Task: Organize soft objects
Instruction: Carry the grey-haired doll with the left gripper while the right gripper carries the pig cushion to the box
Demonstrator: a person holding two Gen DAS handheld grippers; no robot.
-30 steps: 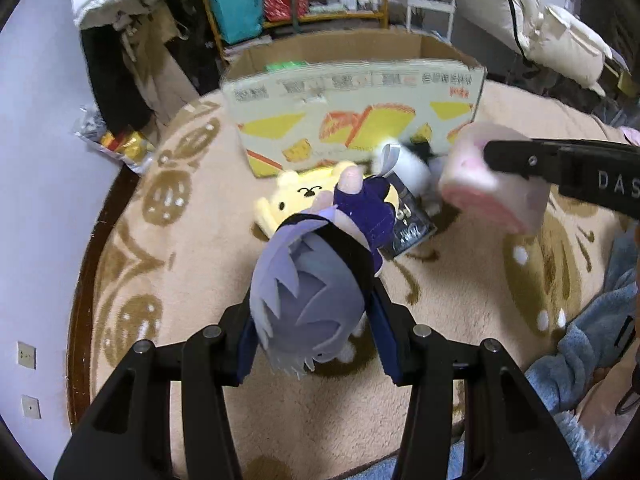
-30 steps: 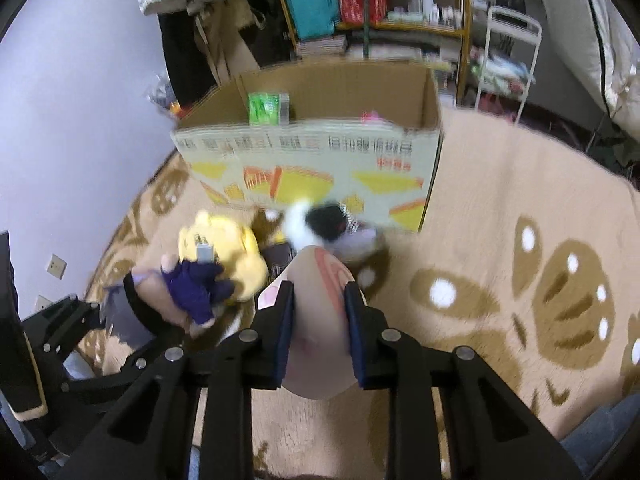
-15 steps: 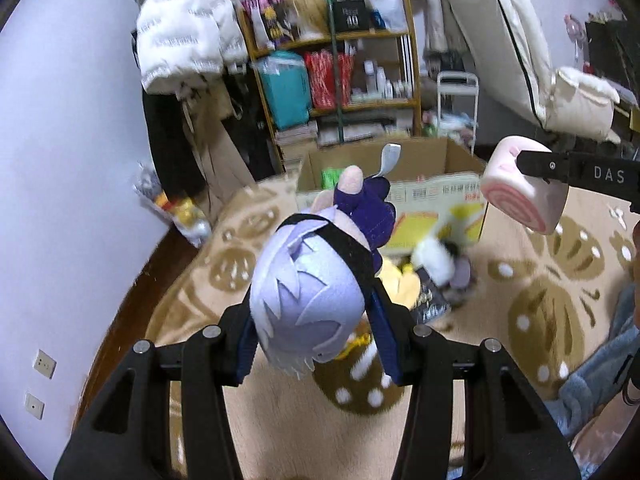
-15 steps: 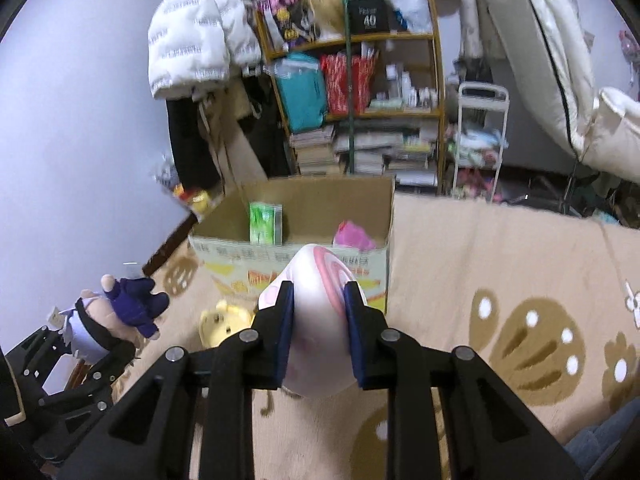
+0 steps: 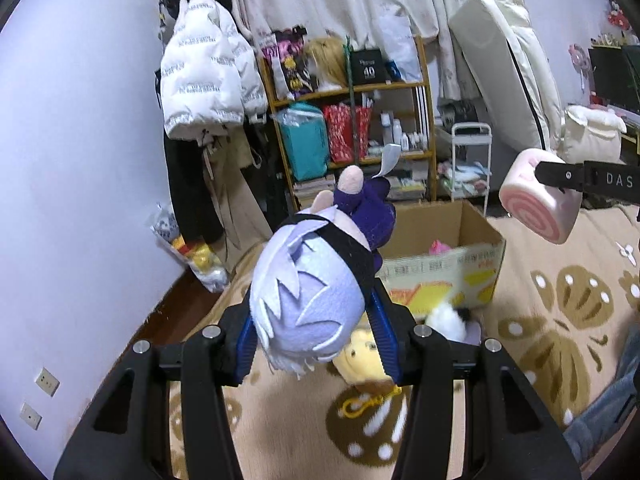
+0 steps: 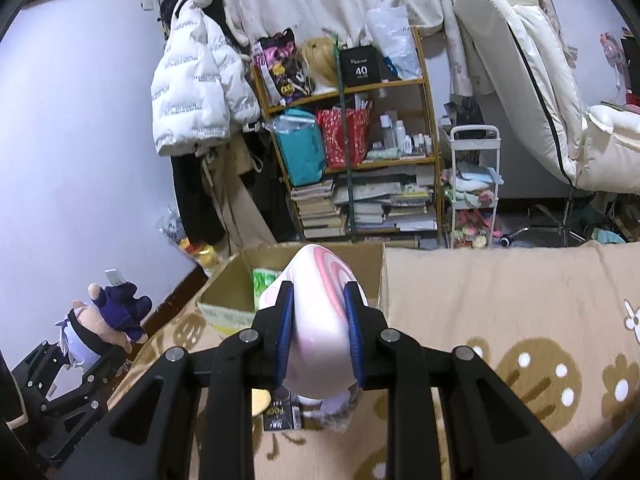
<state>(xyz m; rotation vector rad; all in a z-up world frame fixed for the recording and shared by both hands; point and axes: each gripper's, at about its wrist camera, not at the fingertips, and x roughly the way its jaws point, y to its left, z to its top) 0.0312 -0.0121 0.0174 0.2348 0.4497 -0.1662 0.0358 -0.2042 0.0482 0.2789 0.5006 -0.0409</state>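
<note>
Above the patterned rug, the left tongs were clamped on the pale-haired head of a plush doll, its purple body pointing up and away. The right tongs squeezed a pink swirl-roll cushion, held level with the doll and well apart from it to the right. An open cardboard box stood on the rug beyond both, its near rim lower than the held toys and the air over its mouth unobstructed. A wall closed the left side, with a hanging white jacket and a crowded shelf behind the box. A yellow plush and a white-and-black plush lay on the rug before the box, both partly covered by the doll and the left tongs. Inside the box only a pink scrap and a green packet showed; the cushion hid most of its interior in the right wrist view. A dark packet under the right tongs was cut off and hard to read.
</note>
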